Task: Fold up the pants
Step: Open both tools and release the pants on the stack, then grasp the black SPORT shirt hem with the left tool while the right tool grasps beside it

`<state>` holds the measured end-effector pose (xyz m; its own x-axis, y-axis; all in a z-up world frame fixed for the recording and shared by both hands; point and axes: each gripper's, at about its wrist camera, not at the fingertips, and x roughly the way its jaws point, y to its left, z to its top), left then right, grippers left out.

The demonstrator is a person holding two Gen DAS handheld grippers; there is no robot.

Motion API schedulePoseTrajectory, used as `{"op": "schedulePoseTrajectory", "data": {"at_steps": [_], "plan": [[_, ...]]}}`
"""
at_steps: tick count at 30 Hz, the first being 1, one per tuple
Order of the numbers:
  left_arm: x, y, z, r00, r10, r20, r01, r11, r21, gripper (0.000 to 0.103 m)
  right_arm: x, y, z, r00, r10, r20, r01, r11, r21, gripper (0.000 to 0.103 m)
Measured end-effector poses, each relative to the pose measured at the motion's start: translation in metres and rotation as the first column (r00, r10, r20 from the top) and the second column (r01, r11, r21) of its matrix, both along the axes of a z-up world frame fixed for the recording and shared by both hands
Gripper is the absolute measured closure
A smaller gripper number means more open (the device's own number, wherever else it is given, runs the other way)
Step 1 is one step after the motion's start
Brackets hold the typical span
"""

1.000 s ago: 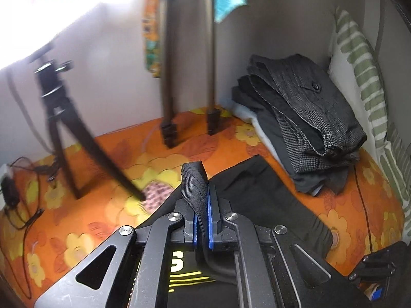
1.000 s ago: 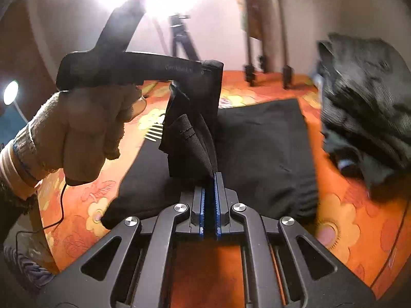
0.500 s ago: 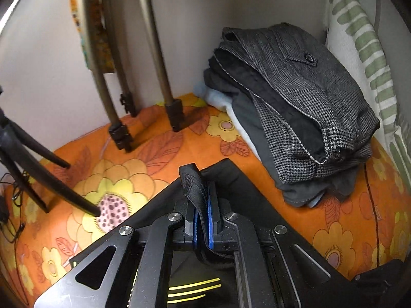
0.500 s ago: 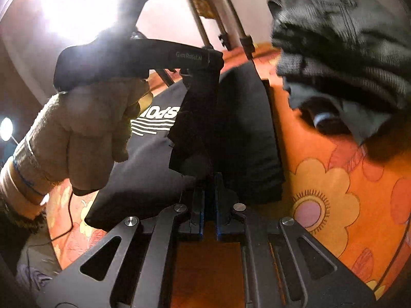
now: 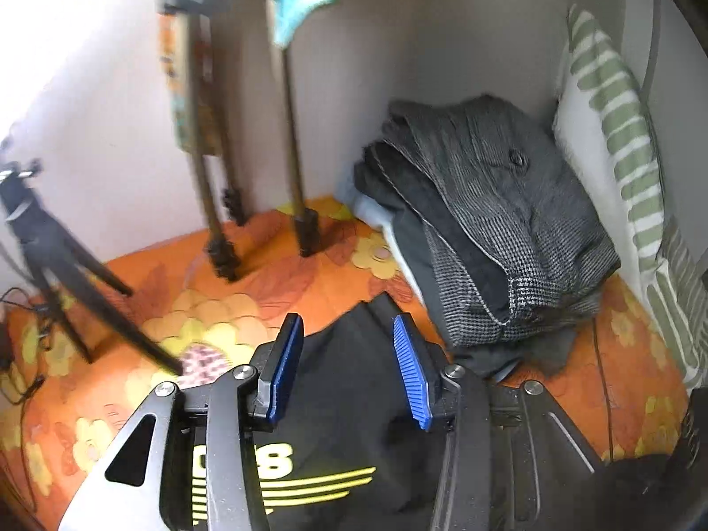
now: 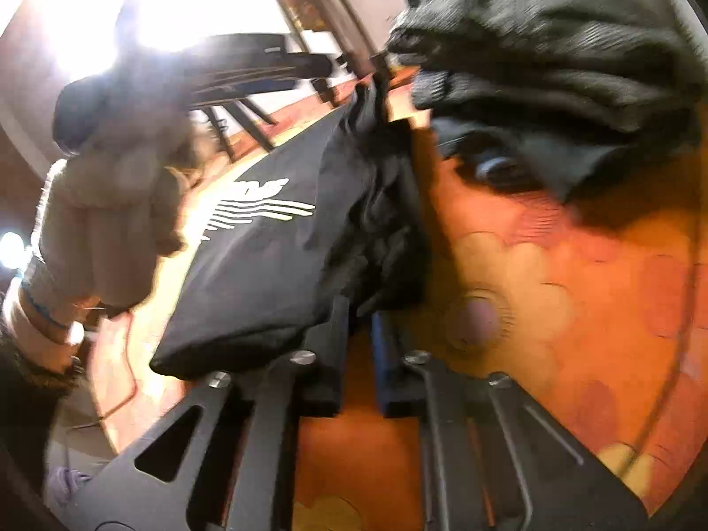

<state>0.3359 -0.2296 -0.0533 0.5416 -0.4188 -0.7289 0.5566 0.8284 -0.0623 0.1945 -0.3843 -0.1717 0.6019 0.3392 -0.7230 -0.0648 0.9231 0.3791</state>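
Left wrist view: black pants [image 5: 354,398] with yellow lettering and stripes, lying folded on the orange flowered bedspread [image 5: 309,283], at 6 o'clock below a stack of grey folded clothes [image 5: 495,239]. Left gripper [image 5: 349,363]: jaws just opened, blue pads apart, the waistband pinched earlier now released. Right wrist view: pants [image 6: 274,265] bunched at centre, logo at 10 o'clock. Right gripper [image 6: 358,332]: jaws just parted, cloth edge resting loose at the left finger; gloved left hand [image 6: 106,221] at 9 o'clock.

Both grippers [image 5: 349,369] [image 6: 358,332] just parted, empty.
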Motion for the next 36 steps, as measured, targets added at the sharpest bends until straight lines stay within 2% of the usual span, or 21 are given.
{"op": "schedulePoseTrajectory", "data": {"at_steps": [1,2,4,7,11,17,21,24,28,29,31,33,36], "plan": [[-0.002,0.008,0.003,1.0,0.005,0.008,-0.005,1.0,0.001,0.062,-0.004,-0.001,0.004,1.0,-0.02,0.019,0.02,0.999,-0.024,0.064],[-0.005,0.017,0.006,1.0,0.008,0.015,-0.008,1.0,0.001,0.062,-0.008,-0.004,0.009,0.998,-0.042,0.049,0.044,0.998,-0.05,0.058],[-0.011,0.035,0.006,1.0,0.016,0.024,-0.016,1.0,0.019,0.062,-0.008,-0.006,0.019,0.994,-0.063,0.087,0.069,0.995,-0.069,0.058],[-0.024,0.066,-0.002,0.999,0.033,0.007,-0.033,0.999,0.036,0.062,-0.005,-0.001,0.034,0.989,-0.042,0.145,0.057,0.993,-0.105,0.058],[-0.054,0.097,-0.019,0.999,0.047,-0.014,-0.046,0.997,0.068,0.062,0.011,0.022,0.043,0.984,0.051,0.172,-0.023,0.987,-0.158,0.059],[-0.104,0.118,-0.046,0.999,0.024,-0.04,-0.02,0.995,0.093,0.062,0.035,0.063,0.033,0.97,0.2,0.135,-0.163,0.955,-0.247,0.06],[-0.122,0.121,-0.063,0.998,0.001,-0.068,0.006,0.995,0.097,0.062,0.048,0.073,0.023,0.965,0.245,0.091,-0.213,0.94,-0.265,0.06],[-0.13,0.123,-0.071,0.997,-0.01,-0.075,0.019,0.994,0.112,0.062,0.063,0.076,0.015,0.966,0.254,0.057,-0.232,0.939,-0.254,0.06],[-0.139,0.121,-0.078,0.997,-0.036,-0.068,0.045,0.99,0.131,0.062,0.074,0.067,0.004,0.98,0.2,-0.009,-0.194,0.938,-0.285,0.061],[-0.14,0.122,-0.078,0.997,-0.041,-0.068,0.05,0.99,0.13,0.062,0.074,0.063,0.002,0.981,0.193,-0.029,-0.194,0.941,-0.278,0.066],[-0.141,0.123,-0.079,0.996,-0.047,-0.072,0.055,0.991,0.119,0.062,0.072,0.057,0.001,0.982,0.185,-0.048,-0.191,0.944,-0.269,0.07],[-0.141,0.127,-0.076,0.997,-0.041,-0.069,0.047,0.994,0.094,0.062,0.071,0.054,0.004,0.983,0.179,-0.052,-0.186,0.948,-0.256,0.07],[-0.14,0.14,-0.069,0.997,-0.02,-0.077,0.023,0.999,0.036,0.062,0.068,0.051,0.015,0.984,0.176,-0.025,-0.178,0.958,-0.225,0.064]]}}
